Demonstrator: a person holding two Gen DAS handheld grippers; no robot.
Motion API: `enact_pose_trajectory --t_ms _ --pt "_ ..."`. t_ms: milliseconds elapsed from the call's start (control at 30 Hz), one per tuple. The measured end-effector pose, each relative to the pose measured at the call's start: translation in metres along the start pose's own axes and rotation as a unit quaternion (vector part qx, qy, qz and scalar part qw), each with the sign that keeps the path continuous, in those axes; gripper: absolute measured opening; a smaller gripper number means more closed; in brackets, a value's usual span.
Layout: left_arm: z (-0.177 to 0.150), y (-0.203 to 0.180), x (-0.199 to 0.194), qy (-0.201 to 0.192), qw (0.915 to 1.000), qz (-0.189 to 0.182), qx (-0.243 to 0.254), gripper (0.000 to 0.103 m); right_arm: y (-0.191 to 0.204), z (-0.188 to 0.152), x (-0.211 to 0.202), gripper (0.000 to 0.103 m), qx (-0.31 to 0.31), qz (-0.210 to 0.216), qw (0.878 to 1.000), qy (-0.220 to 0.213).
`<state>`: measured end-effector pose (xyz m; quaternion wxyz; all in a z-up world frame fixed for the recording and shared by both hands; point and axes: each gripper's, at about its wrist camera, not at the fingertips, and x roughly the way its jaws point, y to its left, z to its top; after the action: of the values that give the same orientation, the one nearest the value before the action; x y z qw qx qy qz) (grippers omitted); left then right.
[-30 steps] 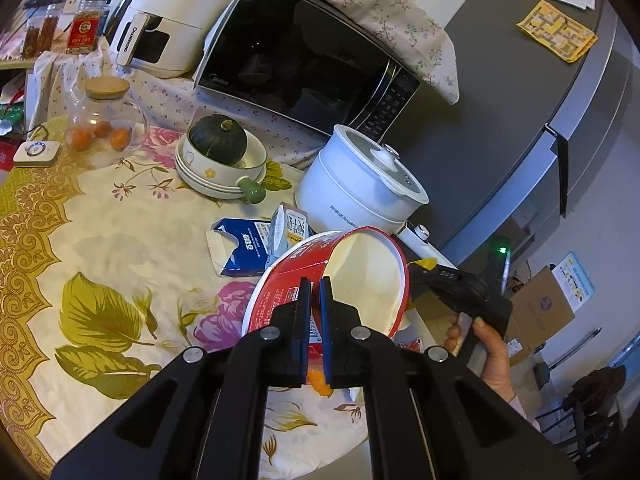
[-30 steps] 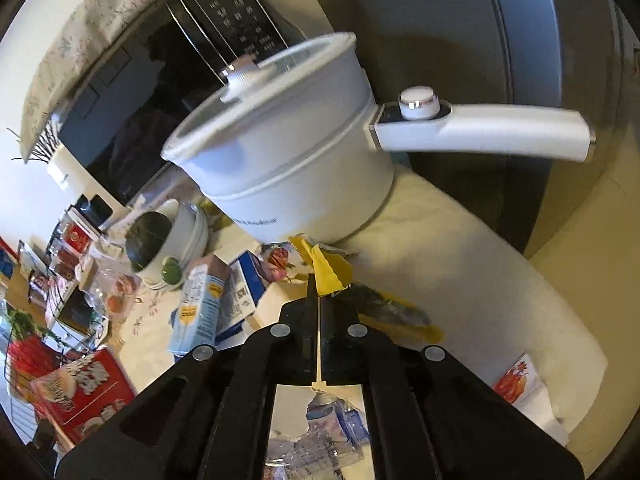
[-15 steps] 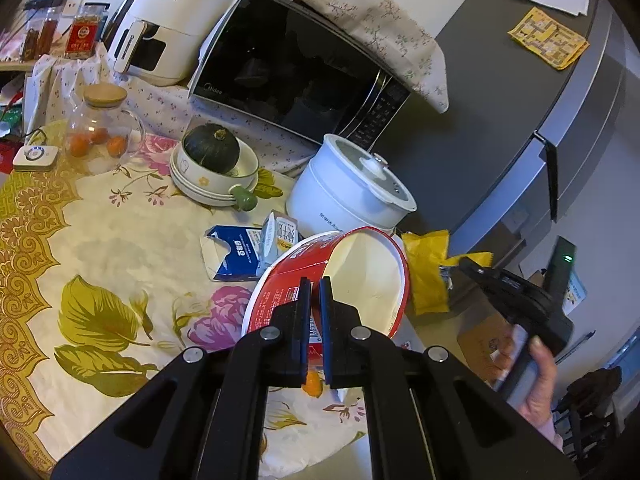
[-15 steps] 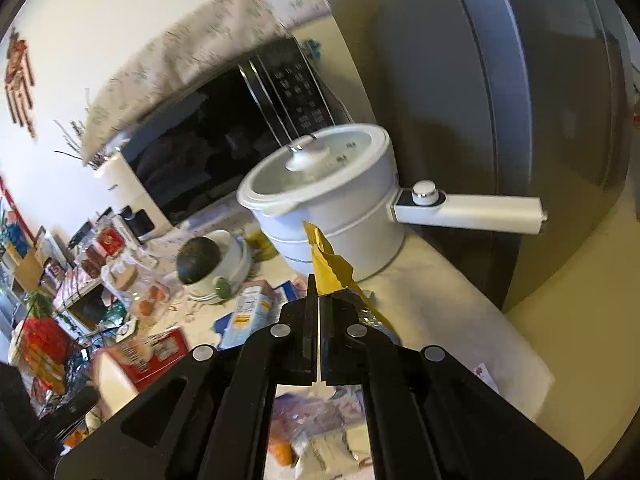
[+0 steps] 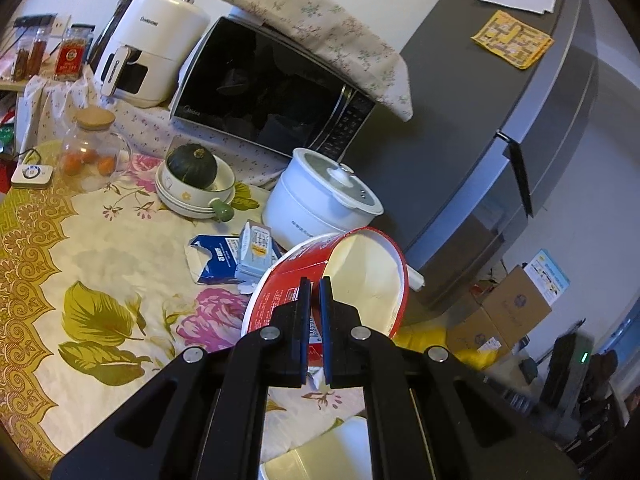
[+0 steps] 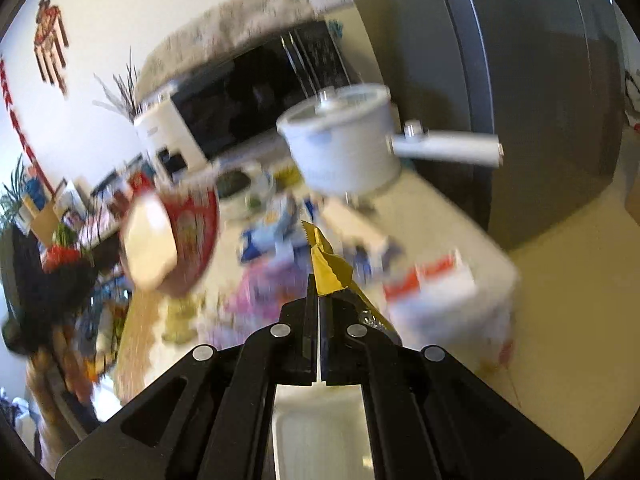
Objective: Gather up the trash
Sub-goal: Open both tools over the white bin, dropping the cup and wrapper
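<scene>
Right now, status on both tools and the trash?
Left tool shut on red paper bucket. Right tool shut on yellow wrapper. Blue cartons remain on table.

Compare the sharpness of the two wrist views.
Left wrist view: sharp, the red paper bowl and white pot crisp, edges fisheye-bent. Right wrist view: background motion-smeared; only the right gripper and its yellow wrapper stay sharp.

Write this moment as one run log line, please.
left claw: shut on red paper bowl | right claw: shut on yellow wrapper | blue carton: on table
</scene>
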<state>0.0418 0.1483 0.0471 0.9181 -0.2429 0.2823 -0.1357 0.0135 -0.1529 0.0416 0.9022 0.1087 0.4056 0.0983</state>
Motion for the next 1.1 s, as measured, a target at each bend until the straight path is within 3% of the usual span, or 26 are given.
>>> enact_pose_trajectory --t_ms 233,333,367,400,467,533,600,767,900,967,1000,1033,1100 --pt "-0.017 -0.014 -0.014 0.003 0.9998 -0.009 0.015 0.004 -0.012 -0.068 0.011 0.000 0.025 -0.001 0.995 0.093" --pt "-0.031 -0.019 -0.016 0.017 0.9995 -0.017 0.019 0.004 -0.006 -0.094 0.022 0.005 0.005 -0.004 0.990 0.138" --pt "-0.035 -0.021 -0.016 0.020 0.9994 -0.017 0.021 0.004 -0.003 -0.100 0.025 0.016 -0.005 -0.009 0.988 0.152" --pt "-0.038 -0.023 -0.017 0.022 0.9993 -0.018 0.023 0.004 -0.002 -0.103 0.026 0.035 -0.009 -0.015 0.988 0.156" --pt "-0.042 -0.025 -0.018 0.026 0.9992 -0.020 0.024 0.004 0.000 -0.108 0.021 0.050 -0.027 -0.033 0.988 0.146" --pt "-0.045 -0.026 -0.019 0.027 0.9992 -0.022 0.022 0.004 -0.002 -0.107 0.015 0.051 -0.034 -0.043 0.990 0.128" --pt "-0.047 -0.027 -0.019 0.029 0.9992 -0.021 0.020 0.004 -0.008 -0.105 0.010 0.060 -0.028 -0.053 0.992 0.114" --pt "-0.055 -0.025 -0.006 0.055 0.9982 -0.021 0.012 0.004 -0.032 -0.096 -0.001 0.063 -0.004 -0.090 0.993 0.072" --pt "-0.062 -0.022 0.011 0.087 0.9961 -0.018 0.004 0.005 -0.040 -0.092 -0.008 0.082 0.006 -0.119 0.992 0.037" --pt "-0.065 -0.021 0.016 0.098 0.9952 -0.011 0.001 0.007 -0.041 -0.090 -0.009 0.085 0.008 -0.128 0.991 0.027" --pt "-0.067 -0.020 0.019 0.104 0.9946 -0.006 -0.001 0.016 -0.042 -0.089 -0.008 0.089 0.009 -0.132 0.991 0.025" --pt "-0.068 -0.020 0.021 0.107 0.9943 -0.003 -0.002 0.037 -0.042 -0.089 -0.008 0.091 0.011 -0.138 0.990 0.022" --pt "-0.070 -0.018 0.023 0.111 0.9937 0.008 -0.010 0.067 -0.042 -0.088 -0.006 0.095 0.012 -0.150 0.988 0.018"
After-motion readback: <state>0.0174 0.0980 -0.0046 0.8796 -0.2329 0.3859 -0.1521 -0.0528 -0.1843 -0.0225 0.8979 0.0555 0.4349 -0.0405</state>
